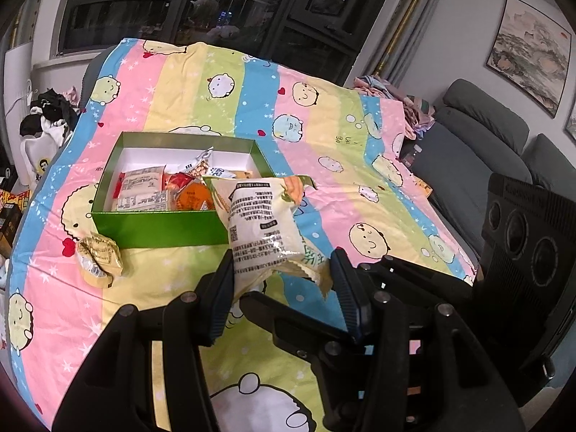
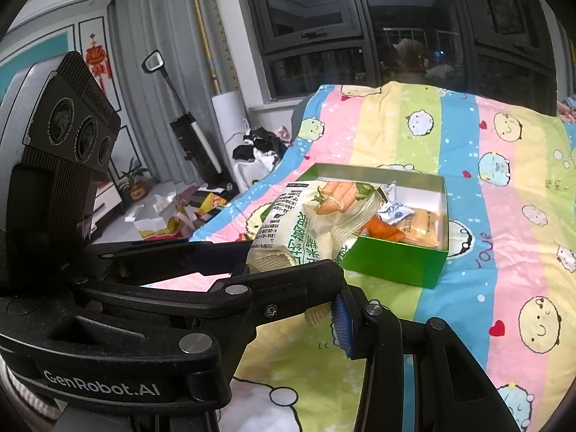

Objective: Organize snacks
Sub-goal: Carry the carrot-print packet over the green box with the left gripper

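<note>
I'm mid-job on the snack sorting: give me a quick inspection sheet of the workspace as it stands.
Surface: striped cartoon-print sheet covering the work area, wrinkled.
Job's things: green box, open, with several snack packets inside; large white snack bag held over the box's near corner; small gold packet lying on the sheet beside the box, outside it.
Clutter: clothes pile and cartons on the floor.
Grippers: left claw pinching the bag's lower edge; right claw close beside it, its fingers wide apart, holding nothing.
Cables: nothing seen.
Surroundings: dark window, grey sofa, upright vacuum, framed painting.
</note>
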